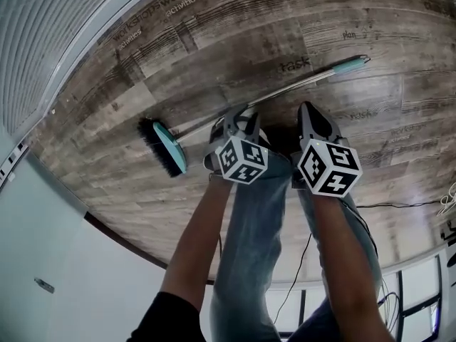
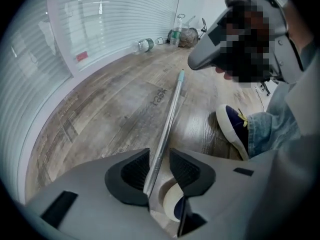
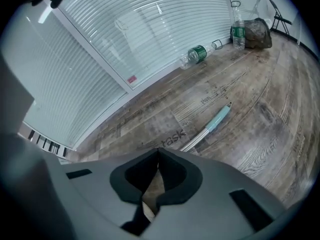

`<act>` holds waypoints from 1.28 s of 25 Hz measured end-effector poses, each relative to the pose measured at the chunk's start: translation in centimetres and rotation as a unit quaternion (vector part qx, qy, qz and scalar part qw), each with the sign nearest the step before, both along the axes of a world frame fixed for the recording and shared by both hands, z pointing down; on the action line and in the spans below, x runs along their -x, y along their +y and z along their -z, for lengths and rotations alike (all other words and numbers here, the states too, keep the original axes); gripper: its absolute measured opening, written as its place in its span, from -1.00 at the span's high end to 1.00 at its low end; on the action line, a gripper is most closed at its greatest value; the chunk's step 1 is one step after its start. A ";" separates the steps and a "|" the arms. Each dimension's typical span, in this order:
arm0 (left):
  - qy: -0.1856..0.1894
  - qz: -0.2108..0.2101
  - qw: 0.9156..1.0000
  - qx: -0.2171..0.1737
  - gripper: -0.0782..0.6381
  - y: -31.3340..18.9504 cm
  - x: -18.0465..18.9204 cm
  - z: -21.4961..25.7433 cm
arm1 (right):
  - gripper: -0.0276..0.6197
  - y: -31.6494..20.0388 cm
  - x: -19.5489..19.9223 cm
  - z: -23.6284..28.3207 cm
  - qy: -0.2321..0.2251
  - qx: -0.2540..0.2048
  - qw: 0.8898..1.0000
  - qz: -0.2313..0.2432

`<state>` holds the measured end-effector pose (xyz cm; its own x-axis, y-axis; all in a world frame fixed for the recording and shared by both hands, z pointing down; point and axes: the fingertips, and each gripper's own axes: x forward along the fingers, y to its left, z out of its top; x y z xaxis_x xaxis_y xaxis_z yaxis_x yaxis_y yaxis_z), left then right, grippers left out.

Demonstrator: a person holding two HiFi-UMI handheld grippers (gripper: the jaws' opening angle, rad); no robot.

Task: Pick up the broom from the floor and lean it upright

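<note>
Where the head view looks down, a plank floor (image 1: 214,41) fills most of the frame: grey-brown wood grain, matt, with words printed across it. White slatted blinds (image 3: 140,29) run along its edge in fine horizontal ribs.

The broom (image 1: 285,85) lies flat on the floor, well out from the blinds. It has a thin shiny metal shaft (image 2: 170,114), a teal grip (image 1: 349,65) at one end and a teal head (image 1: 171,148) with black bristles (image 1: 152,142) at the other. Legs in blue jeans (image 1: 260,248) stand just beside the shaft.

The left hand-held gripper (image 1: 239,116) has a smooth grey shell and a marker cube (image 1: 242,159) on its back, and sits down at mid-shaft. Its own view shows the jaws spread, with ribbed black pads (image 2: 132,171) on either side of the shaft. The shaft runs along the left pad's inner edge, and the right pad stands clear of it. The right hand-held gripper (image 1: 310,112) is held just beside it, on the grip side. In its own view the jaw tips are pressed together with nothing between them.

Only the head view shows the broom head and a thin black cable (image 1: 399,205). Only the left gripper view shows a dark blue shoe (image 2: 232,129) with a pale sole, near the shaft. The right gripper view shows, by the far wall:
- a clear plastic bottle (image 3: 200,54) on its side
- an upright bottle (image 3: 238,26) beside a brownish bag (image 3: 257,33)
</note>
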<state>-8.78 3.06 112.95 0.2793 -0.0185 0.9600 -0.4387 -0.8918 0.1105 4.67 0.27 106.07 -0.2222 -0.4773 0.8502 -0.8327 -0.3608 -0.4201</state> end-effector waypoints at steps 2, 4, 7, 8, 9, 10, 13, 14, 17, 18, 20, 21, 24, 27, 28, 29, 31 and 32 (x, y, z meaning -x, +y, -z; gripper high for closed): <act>-0.011 -0.015 1.000 0.005 0.45 0.4 0.3 -1.1 | 0.85 0.0 0.1 -0.4 0.000 0.001 1.000 -0.001; -0.022 -0.019 1.000 0.011 0.45 0.6 0.6 -2.1 | 0.85 0.0 0.1 -0.8 0.000 0.003 1.000 -0.001; -0.032 -0.026 0.999 0.016 0.45 0.8 0.9 -3.2 | 0.85 0.2 0.0 -1.6 0.003 0.011 1.000 0.001; -0.035 -0.031 0.999 0.015 0.45 0.8 0.9 -3.5 | 0.85 0.3 -0.2 -1.9 0.004 0.013 1.000 -0.001; -0.037 -0.036 0.999 0.016 0.45 0.8 0.8 -3.8 | 0.85 0.3 -0.4 -2.2 0.005 0.016 1.000 -0.004; -0.040 -0.039 0.998 0.016 0.45 0.8 0.8 -4.1 | 0.85 0.2 -0.6 -2.4 0.005 0.018 1.000 -0.010; -0.048 -0.044 0.998 0.018 0.45 0.7 0.5 -4.8 | 0.85 0.2 -1.2 -2.7 0.004 0.024 0.999 -0.028; -0.053 -0.048 0.997 0.017 0.45 0.7 0.5 -5.0 | 0.85 0.1 -1.3 -2.7 0.004 0.025 0.999 -0.030; -0.071 -0.065 0.995 0.015 0.45 0.5 0.6 -5.5 | 0.85 -0.2 -1.2 -2.7 0.003 0.024 0.999 -0.032; -0.075 -0.068 0.995 0.015 0.45 0.5 0.6 -5.6 | 0.85 -0.3 -1.3 -2.8 0.001 0.024 0.999 -0.036; -0.082 -0.069 0.994 0.015 0.45 0.6 0.6 -5.6 | 0.85 -0.3 -1.5 -2.9 -0.002 0.027 0.999 -0.044; -0.085 -0.070 0.994 0.013 0.45 0.6 0.5 -5.6 | 0.85 -0.3 -1.6 -2.9 -0.002 0.028 0.999 -0.046; -0.092 -0.096 0.991 -0.003 0.51 0.1 0.2 -5.2 | 0.85 -0.5 -1.5 -2.8 -0.005 0.027 0.999 -0.042; -0.079 -0.112 0.990 -0.023 0.53 -0.5 0.2 -4.9 | 0.85 -1.0 -1.6 -2.7 -0.014 0.014 0.998 -0.053; -0.074 -0.109 0.991 -0.027 0.54 -0.7 0.2 -4.7 | 0.85 -1.2 -2.0 -2.6 -0.017 0.007 0.998 -0.067; -0.070 -0.106 0.991 -0.029 0.53 -0.9 0.3 -4.4 | 0.84 -1.5 -2.4 -2.6 -0.021 0.001 0.996 -0.081; -0.058 -0.104 0.992 -0.037 0.54 -1.2 0.2 -3.5 | 0.54 -2.0 -3.3 -2.5 -0.030 -0.001 0.994 -0.103; -0.050 -0.102 0.993 -0.042 0.54 -1.3 0.1 -2.8 | 0.48 -2.2 -3.6 -2.5 -0.032 0.002 0.994 -0.108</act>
<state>-8.88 1.72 115.77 0.1888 -0.0532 0.9806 -0.2526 -0.9676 -0.0039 8.29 -1.89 108.56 -0.1688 -0.5157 0.8400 -0.7065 -0.5309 -0.4679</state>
